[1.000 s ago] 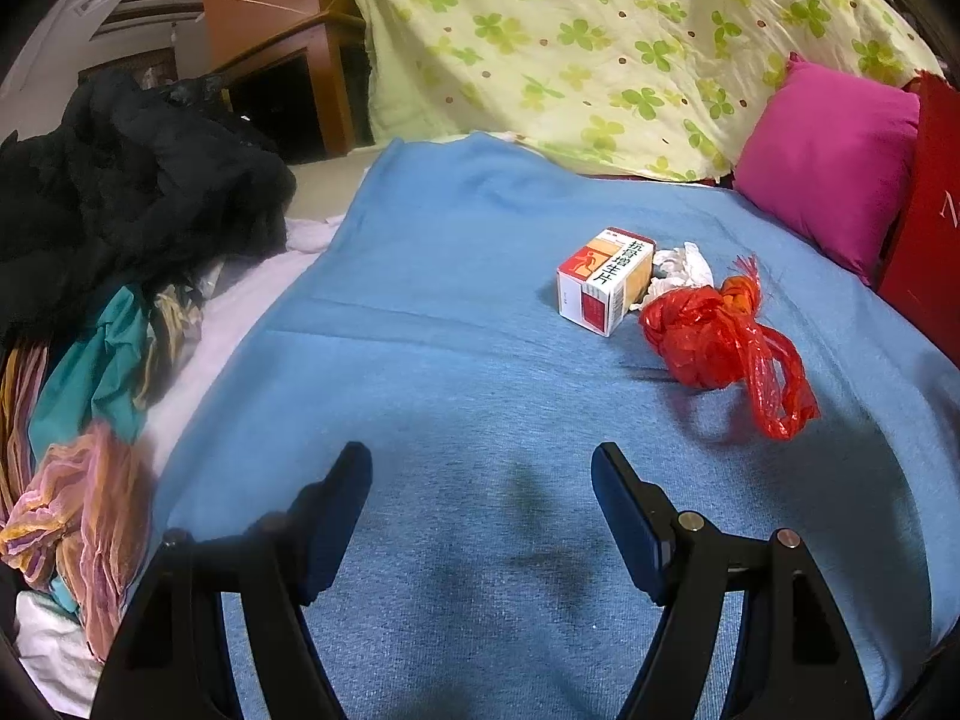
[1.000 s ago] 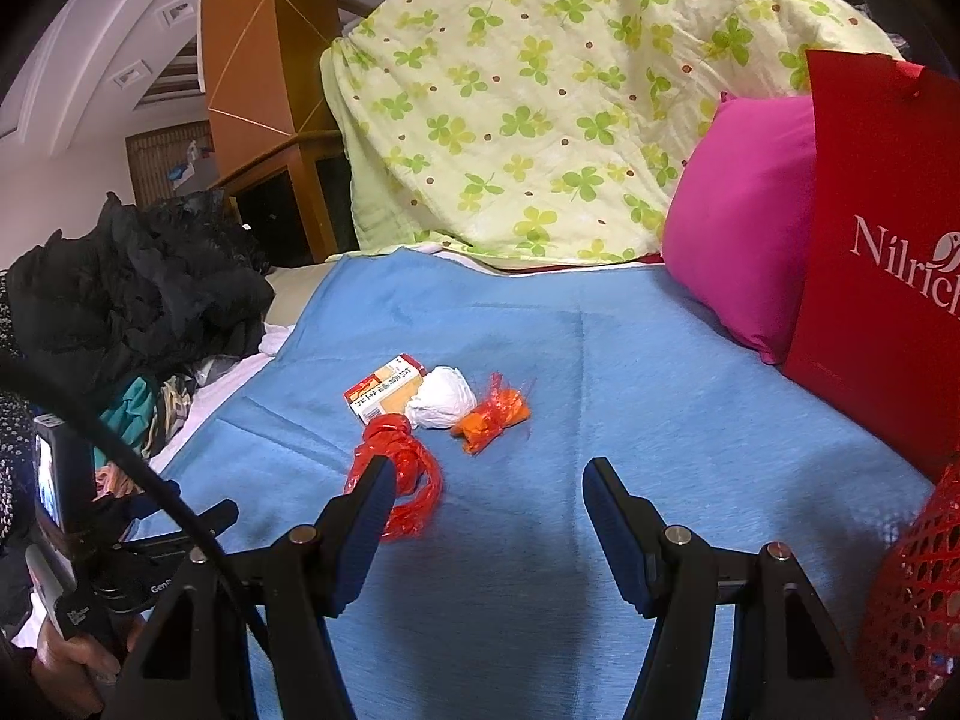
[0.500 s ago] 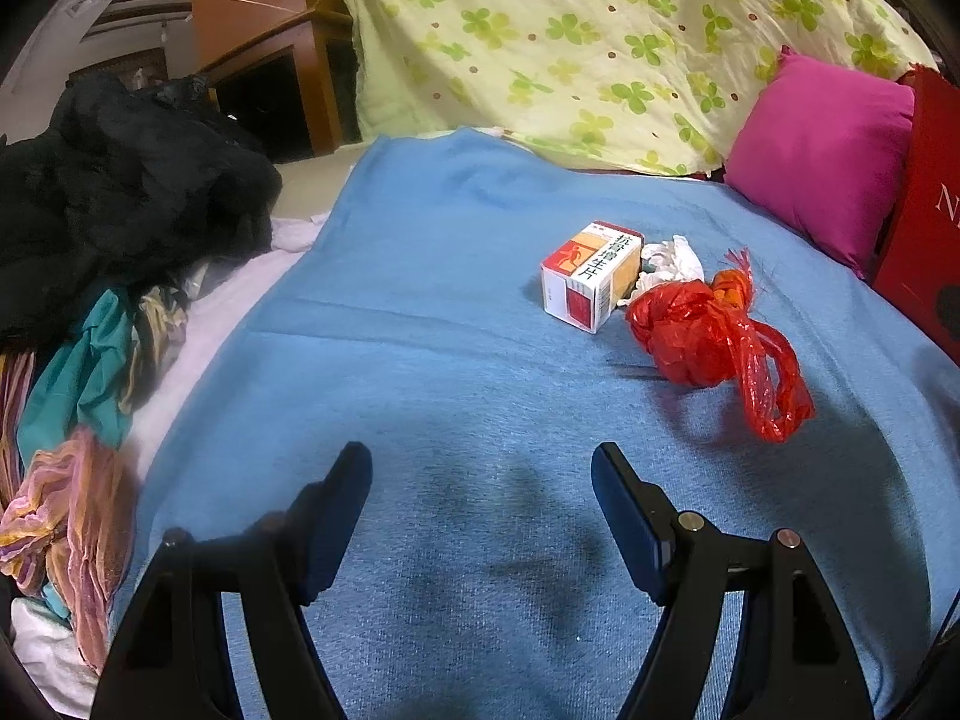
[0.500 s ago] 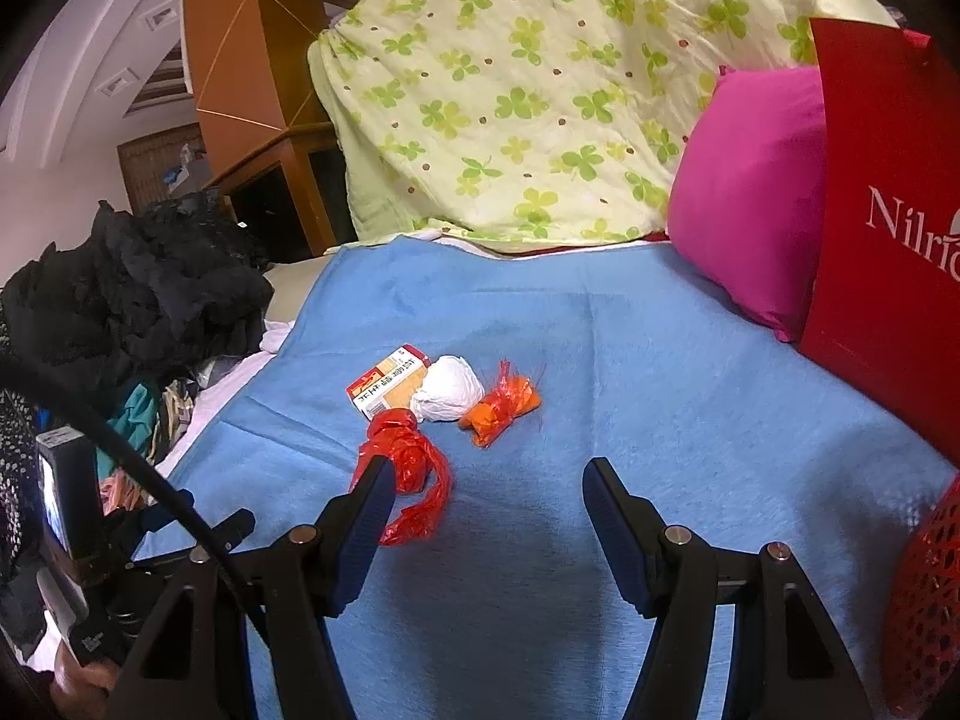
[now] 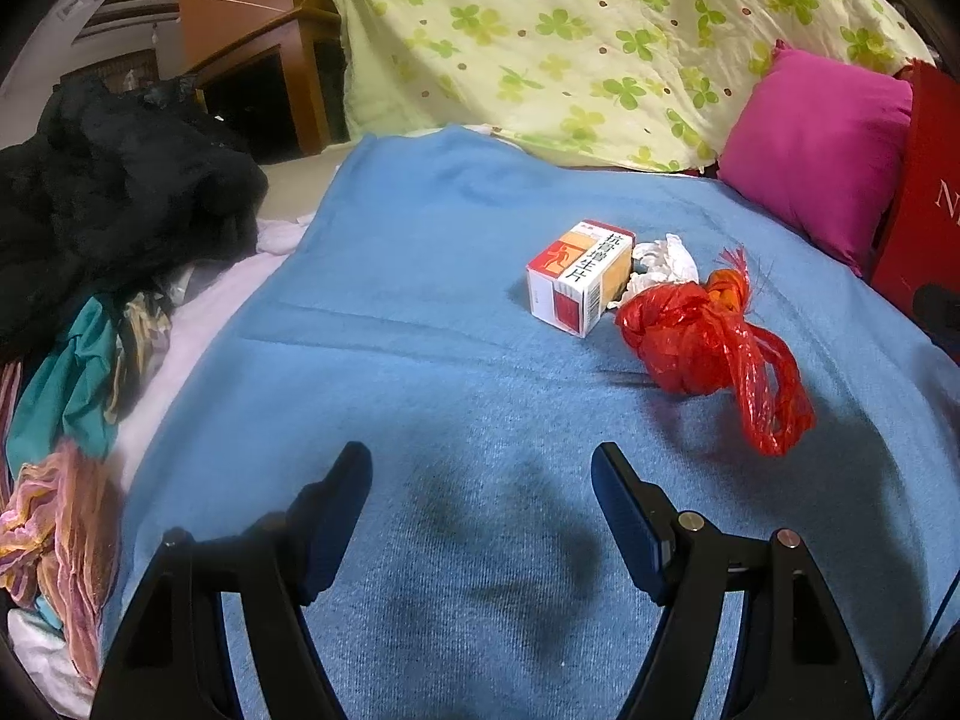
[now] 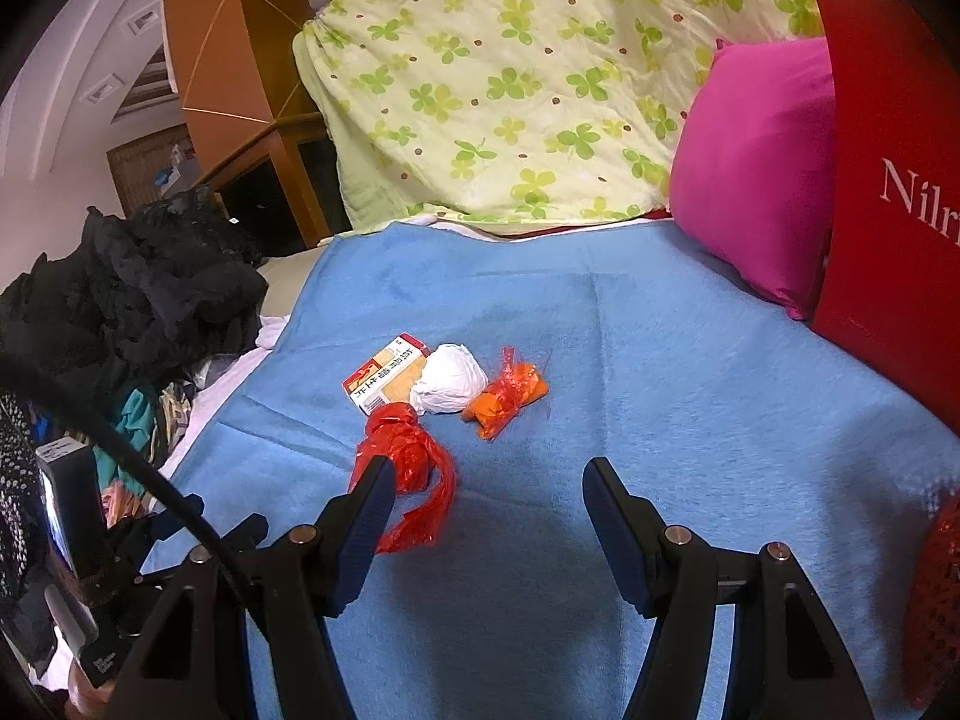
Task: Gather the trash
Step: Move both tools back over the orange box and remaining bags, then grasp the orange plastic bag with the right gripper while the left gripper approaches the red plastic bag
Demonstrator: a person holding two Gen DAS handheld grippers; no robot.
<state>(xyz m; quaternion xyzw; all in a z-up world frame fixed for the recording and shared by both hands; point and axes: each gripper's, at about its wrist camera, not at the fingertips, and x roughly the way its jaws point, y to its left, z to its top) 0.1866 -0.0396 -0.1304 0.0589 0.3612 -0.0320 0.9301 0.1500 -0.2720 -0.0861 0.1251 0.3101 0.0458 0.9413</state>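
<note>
Several pieces of trash lie together on a blue blanket [image 5: 432, 300]: a small medicine box [image 5: 579, 276], a crumpled white tissue [image 5: 663, 261], a knotted red plastic bag [image 5: 702, 354] and a small orange wrapper [image 5: 729, 285]. In the right wrist view they show as the box [image 6: 387, 378], tissue [image 6: 450, 387], red bag [image 6: 405, 462] and orange wrapper [image 6: 507, 399]. My left gripper [image 5: 480, 480] is open and empty, short of the box. My right gripper [image 6: 486, 495] is open and empty, its left finger just in front of the red bag.
A pink pillow [image 6: 756, 168] and a red paper bag [image 6: 894, 180] stand at the right. A green clover quilt [image 6: 528, 78] is piled behind. Dark and coloured clothes [image 5: 114, 222] lie left. A red mesh basket [image 6: 933, 606] shows at the right edge.
Both grippers have moved a little forward toward the trash pile, which looks slightly larger and nearer. Both stay open. Nothing on the blanket has moved.
</note>
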